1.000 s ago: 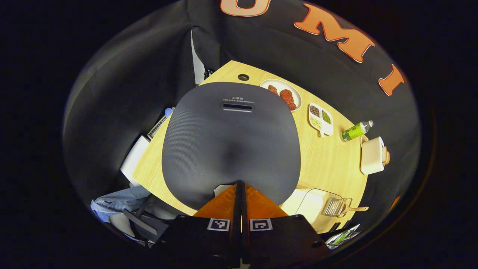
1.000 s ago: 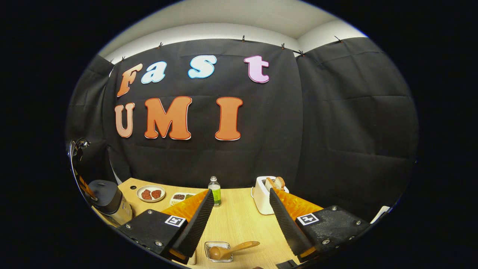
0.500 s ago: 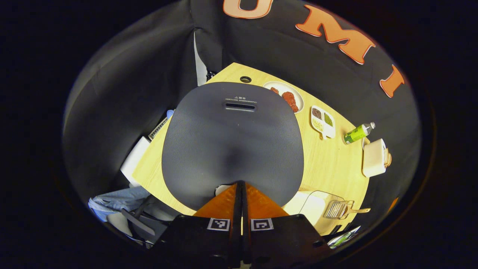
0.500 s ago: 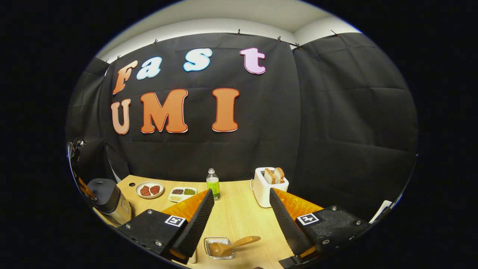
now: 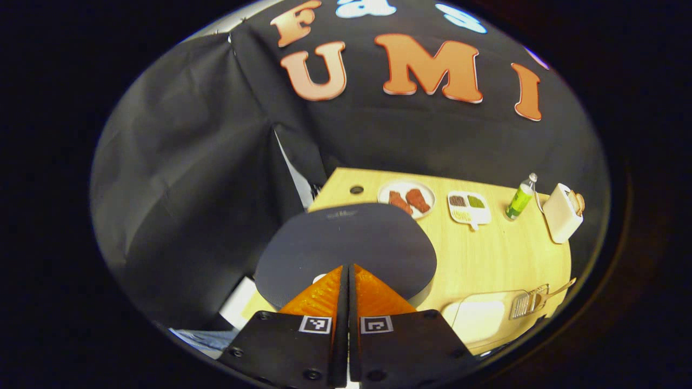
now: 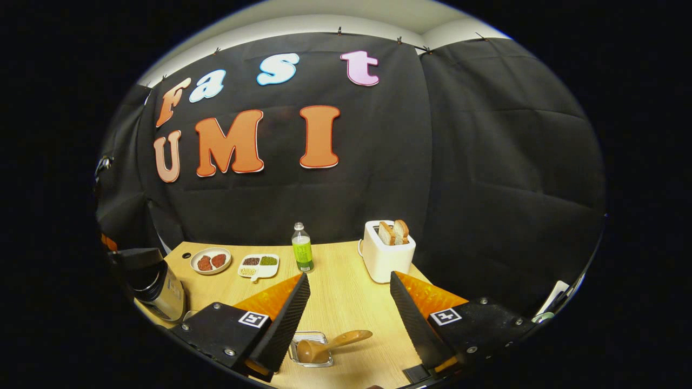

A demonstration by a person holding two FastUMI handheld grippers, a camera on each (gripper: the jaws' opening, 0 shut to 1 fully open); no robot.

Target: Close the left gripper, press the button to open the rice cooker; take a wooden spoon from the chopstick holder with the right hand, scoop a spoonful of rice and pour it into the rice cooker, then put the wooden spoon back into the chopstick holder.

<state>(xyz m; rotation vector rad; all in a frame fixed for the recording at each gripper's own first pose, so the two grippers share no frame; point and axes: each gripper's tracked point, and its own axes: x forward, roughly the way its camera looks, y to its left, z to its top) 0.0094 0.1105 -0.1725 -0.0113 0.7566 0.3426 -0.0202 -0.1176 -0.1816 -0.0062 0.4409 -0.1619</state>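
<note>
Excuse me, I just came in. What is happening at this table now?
A person works with two hand-held grippers at a wooden table. The left gripper, fingers closed, is at the front edge of the dark rice cooker lid. The right gripper hangs open above the wooden spoon, which lies in a wire chopstick holder. The spoon is not yet taken.

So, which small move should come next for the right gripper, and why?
Probably lower the right gripper toward the spoon. Its fingers are open and empty, and the spoon lies just below them, its bowl in the wire holder. The cooker lid looks tilted, perhaps already open.
</note>
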